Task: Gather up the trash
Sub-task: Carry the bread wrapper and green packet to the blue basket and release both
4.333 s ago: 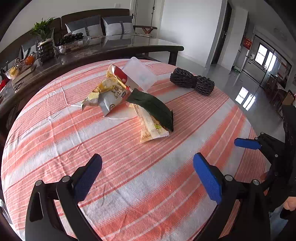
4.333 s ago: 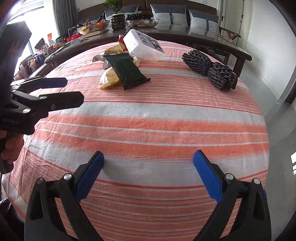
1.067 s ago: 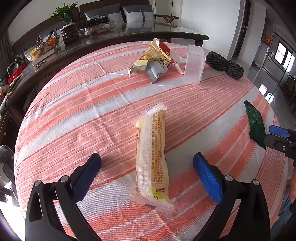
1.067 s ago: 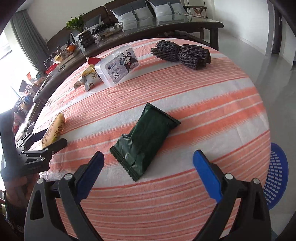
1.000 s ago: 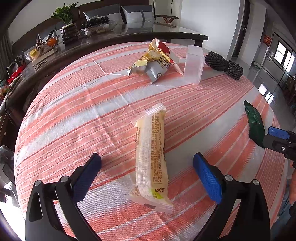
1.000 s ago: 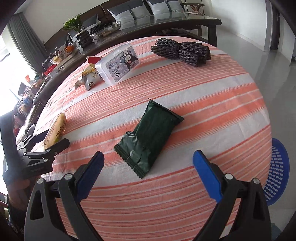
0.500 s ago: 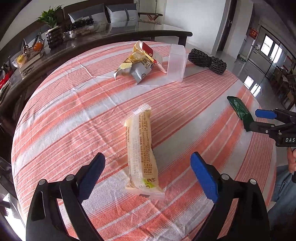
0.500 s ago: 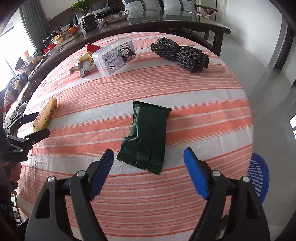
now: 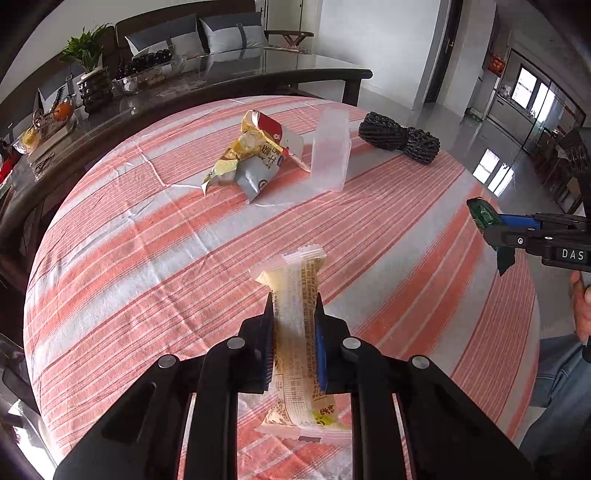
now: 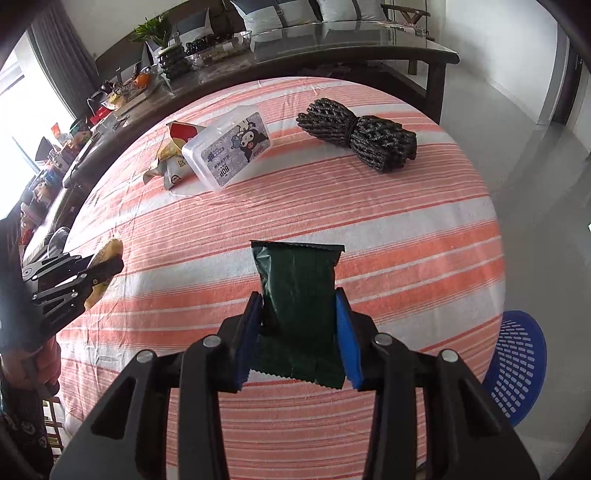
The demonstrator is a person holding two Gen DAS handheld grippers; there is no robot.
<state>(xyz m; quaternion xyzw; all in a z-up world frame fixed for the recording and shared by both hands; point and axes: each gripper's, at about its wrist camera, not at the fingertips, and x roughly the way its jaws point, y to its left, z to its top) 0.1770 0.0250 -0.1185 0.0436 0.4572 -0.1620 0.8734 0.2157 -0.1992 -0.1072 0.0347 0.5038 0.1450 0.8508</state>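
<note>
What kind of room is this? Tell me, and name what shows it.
Probably a home living and dining room: a round table under an orange-striped cloth, a dark glass-topped wooden table and a cushioned wooden sofa behind.

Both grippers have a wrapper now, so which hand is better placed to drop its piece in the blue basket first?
Right, probably. The blue perforated plastic basket sits on the floor beside the right gripper, whose jaws are closing on the dark green wrapper. The left gripper holds the yellow wrapper farther away.
</note>
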